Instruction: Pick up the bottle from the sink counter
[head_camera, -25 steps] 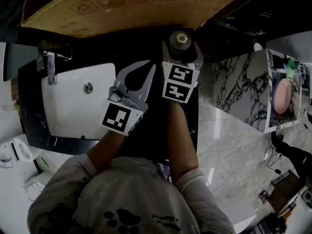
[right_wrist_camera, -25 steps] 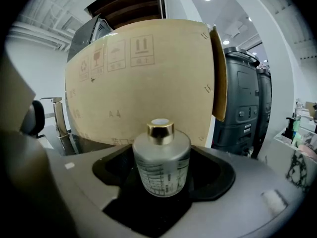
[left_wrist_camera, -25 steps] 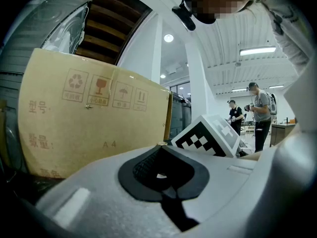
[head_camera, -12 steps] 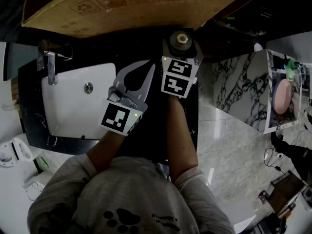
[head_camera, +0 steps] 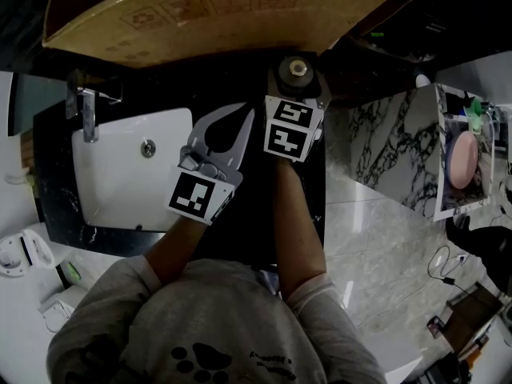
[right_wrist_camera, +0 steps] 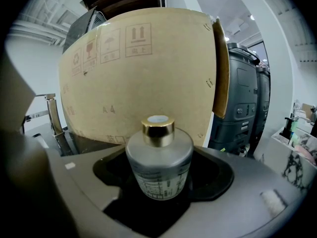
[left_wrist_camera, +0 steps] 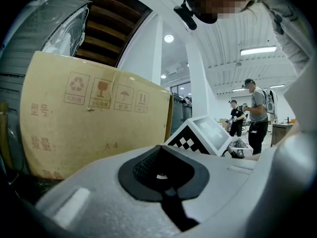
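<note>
Along the far edge of your dark worktop [head_camera: 52, 174] a big cardboard box [head_camera: 216, 10] stands with its long printed side facing you, and it fills the background in both gripper views. Below it, to your left, the white sink [head_camera: 120, 174] is set into the worktop, with a metal tap [head_camera: 86, 110] at its back corner. To your right a marble-patterned surface [head_camera: 392, 150] runs away from the worktop. Your two arms reach forward side by side between the sink and that marble. Your left gripper [head_camera: 245, 115] sits over the sink's right edge with its jaws brought together and nothing between them; its own view looks over the closed jaws at the box. Your right gripper [head_camera: 298, 74] is just beside it and further forward, close in front of the box, with its marker cube [head_camera: 290, 130] facing up. Its jaws are clamped on the bottle [right_wrist_camera: 158, 162], a short round frosted one with printed lines on its lower body, upright in the dark recess between the pads. You cannot tell whether its base touches the worktop. A gold collar [right_wrist_camera: 158, 128] with a pale top crowns its neck
</note>
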Action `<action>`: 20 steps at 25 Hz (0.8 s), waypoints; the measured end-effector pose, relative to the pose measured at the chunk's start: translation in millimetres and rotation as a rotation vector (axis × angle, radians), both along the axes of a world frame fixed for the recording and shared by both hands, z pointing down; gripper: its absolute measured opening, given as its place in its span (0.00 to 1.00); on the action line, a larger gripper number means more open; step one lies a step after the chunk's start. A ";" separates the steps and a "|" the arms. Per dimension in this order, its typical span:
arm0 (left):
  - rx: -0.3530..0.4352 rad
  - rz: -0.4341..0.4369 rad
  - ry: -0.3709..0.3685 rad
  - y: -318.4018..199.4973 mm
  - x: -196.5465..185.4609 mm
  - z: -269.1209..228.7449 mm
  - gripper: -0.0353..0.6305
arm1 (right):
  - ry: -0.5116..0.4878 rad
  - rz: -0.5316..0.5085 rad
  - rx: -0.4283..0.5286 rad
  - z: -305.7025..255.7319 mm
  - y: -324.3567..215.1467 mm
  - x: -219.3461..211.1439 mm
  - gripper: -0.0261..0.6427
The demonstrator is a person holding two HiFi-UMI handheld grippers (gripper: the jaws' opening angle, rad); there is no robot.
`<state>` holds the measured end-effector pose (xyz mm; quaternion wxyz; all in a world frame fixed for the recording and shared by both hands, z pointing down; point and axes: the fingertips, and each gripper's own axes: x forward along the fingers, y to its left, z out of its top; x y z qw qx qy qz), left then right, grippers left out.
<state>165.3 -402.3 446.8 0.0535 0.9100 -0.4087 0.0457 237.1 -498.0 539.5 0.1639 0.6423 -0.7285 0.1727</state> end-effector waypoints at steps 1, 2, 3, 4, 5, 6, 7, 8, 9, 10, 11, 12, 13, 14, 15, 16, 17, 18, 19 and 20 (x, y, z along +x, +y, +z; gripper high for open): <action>-0.001 0.000 -0.002 0.3 -0.1 0.3 0.05 | 0.000 0.000 0.000 0.0 0.1 0.2 0.51; -0.001 -0.001 -0.003 0.4 -0.3 0.5 0.05 | 0.000 0.001 0.000 0.0 0.2 0.4 0.51; -0.001 -0.002 -0.004 0.4 -0.7 0.2 0.05 | 0.000 0.002 0.001 -0.1 0.2 0.6 0.51; 0.000 -0.004 -0.005 0.3 -1.3 -0.3 0.05 | 0.000 0.002 0.001 -0.2 0.1 0.6 0.51; 0.001 -0.005 -0.006 0.4 -1.9 -0.8 0.05 | -0.001 0.002 0.002 -0.3 0.0 0.5 0.51; 0.002 -0.006 -0.007 0.5 -2.3 -1.4 0.05 | -0.002 0.001 0.002 -0.3 -0.1 0.6 0.51; 0.002 -0.006 -0.006 0.8 -2.7 -2.1 0.05 | -0.002 0.000 0.002 -0.2 0.0 0.7 0.51; 0.003 -0.006 -0.005 1.2 -3.1 -2.7 0.05 | -0.001 -0.002 0.001 -0.1 0.2 0.8 0.51; 0.004 -0.007 -0.005 1.6 -3.8 -3.3 0.05 | 0.001 -0.006 0.000 0.1 0.5 0.7 0.52; 0.005 -0.008 -0.007 1.9 -4.7 -3.7 0.05 | 0.003 -0.012 -0.001 0.2 1.0 0.3 0.52; 0.005 -0.009 -0.010 2.2 -5.9 -3.6 0.05 | 0.005 -0.018 -0.001 0.3 1.6 -0.4 0.52; 0.007 -0.010 -0.014 2.5 -7.2 -3.0 0.05 | 0.005 -0.024 -0.001 0.2 2.6 -1.1 0.52; 0.009 -0.011 -0.018 2.9 -8.4 -2.6 0.05 | 0.005 -0.027 -0.001 0.0 4.3 -1.5 0.52; 0.010 -0.012 -0.021 3.4 -9.5 -2.5 0.05 | 0.002 -0.028 -0.003 -0.2 6.8 -1.6 0.53; 0.009 -0.013 -0.021 4.0 -10.5 -2.5 0.05 | -0.004 -0.027 -0.005 -0.5 10.0 -1.5 0.53; 0.010 -0.014 -0.023 4.6 -11.6 -2.9 0.05 | -0.012 -0.025 -0.007 -1.0 13.6 -1.4 0.53; 0.014 -0.013 -0.027 5.2 -12.7 -3.9 0.05 | -0.019 -0.024 -0.009 -1.8 17.4 -1.4 0.53; 0.018 -0.013 -0.028 6.0 -13.8 -5.2 0.05 | -0.024 -0.024 -0.011 -3.2 21.5 -1.5 0.53; 0.020 -0.013 -0.027 6.9 -14.8 -6.4 0.05 | -0.026 -0.025 -0.011 -5.2 25.5 -1.7 0.53; 0.020 -0.012 -0.027 8.0 -15.8 -7.3 0.05 | -0.026 -0.025 -0.009 -7.9 29.7 -1.7 0.53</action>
